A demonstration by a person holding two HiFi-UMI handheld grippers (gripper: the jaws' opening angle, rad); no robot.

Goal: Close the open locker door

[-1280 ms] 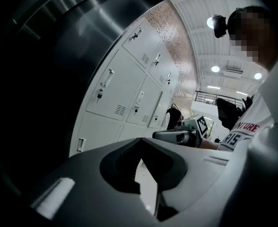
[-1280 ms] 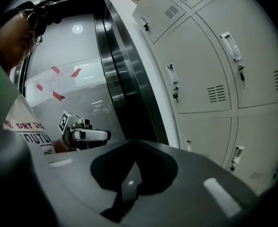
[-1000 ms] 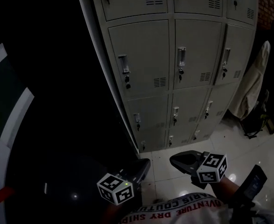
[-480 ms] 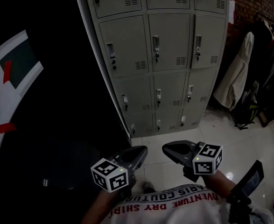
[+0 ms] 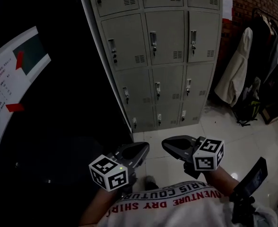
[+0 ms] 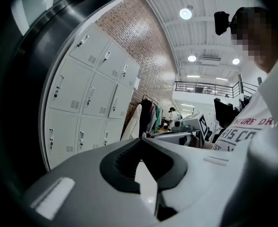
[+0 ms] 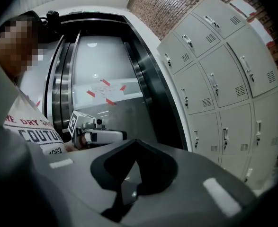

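The grey locker bank [image 5: 162,46] stands ahead, also seen in the left gripper view [image 6: 89,93] and the right gripper view [image 7: 224,79]. Every locker door in view sits flush with its frame; no door stands ajar in any view. My left gripper [image 5: 143,148] is low beside my shirt, jaws shut and holding nothing [image 6: 141,141]. My right gripper [image 5: 166,144] hovers level with it, a hand's width to the right, also shut on nothing [image 7: 136,143]. Both are well short of the lockers, over the floor.
A dark metal wall with a white notice taped in red [image 5: 11,84] fills the left. Coats [image 5: 236,70] hang by a brick wall [image 5: 243,4] at the right. White floor tiles [image 5: 224,136] lie below the lockers. A dark phone-like object [image 5: 252,181] sits at my right hip.
The head view has swung right and back, so the lockers sit further left and smaller and more of the coats shows. Both grippers stay low and shut.
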